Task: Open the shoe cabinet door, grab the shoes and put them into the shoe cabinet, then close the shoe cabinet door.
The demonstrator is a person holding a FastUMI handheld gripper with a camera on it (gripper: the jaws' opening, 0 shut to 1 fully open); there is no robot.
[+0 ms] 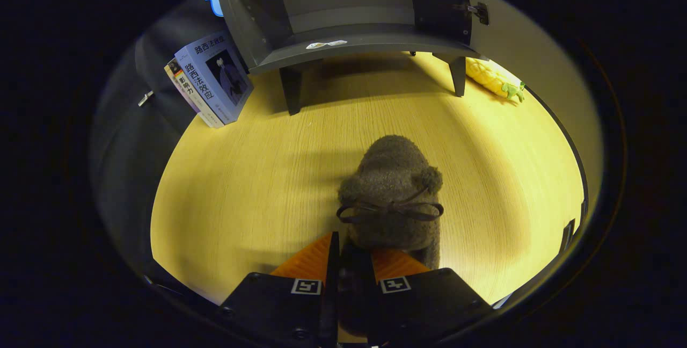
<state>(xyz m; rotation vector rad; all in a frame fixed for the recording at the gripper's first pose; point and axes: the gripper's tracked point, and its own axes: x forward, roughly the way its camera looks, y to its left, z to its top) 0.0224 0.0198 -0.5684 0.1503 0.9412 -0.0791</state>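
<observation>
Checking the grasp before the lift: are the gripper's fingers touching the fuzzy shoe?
Touching. In the gripper view, the gripper has both orange fingers pressed against the heel of the fuzzy shoe, with no gap either side.

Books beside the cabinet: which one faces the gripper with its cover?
The blue book, outermost in the leaning stack left of the open shoe cabinet; the ones behind show just spines. The fingers are shut on the fuzzy grey shoe.
</observation>
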